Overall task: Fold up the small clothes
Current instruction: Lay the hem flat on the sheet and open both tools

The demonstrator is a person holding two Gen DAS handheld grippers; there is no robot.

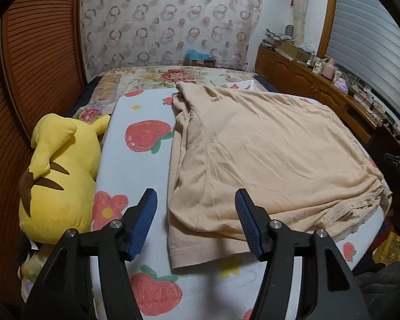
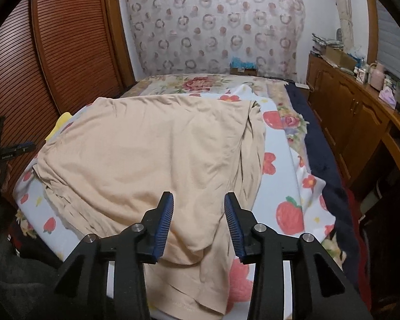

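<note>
A beige garment [image 1: 266, 154] lies folded over on a white strawberry-print sheet [image 1: 136, 122] spread on the bed. In the left wrist view my left gripper [image 1: 196, 194] hangs open just above the garment's near left corner, its blue pads [image 1: 144, 221] clear of the cloth. In the right wrist view the same garment [image 2: 152, 154] fills the middle. My right gripper [image 2: 198, 196] stands open over its near right edge, where a rounded fold of cloth shows between the jaws without being pinched. Nothing is held.
A yellow plush toy [image 1: 58, 170] lies at the sheet's left edge. A slatted wooden wardrobe [image 2: 66, 40] stands on the left and a cluttered wooden sideboard [image 2: 360, 106] on the right. A floral bedspread [image 1: 173, 77] covers the far end.
</note>
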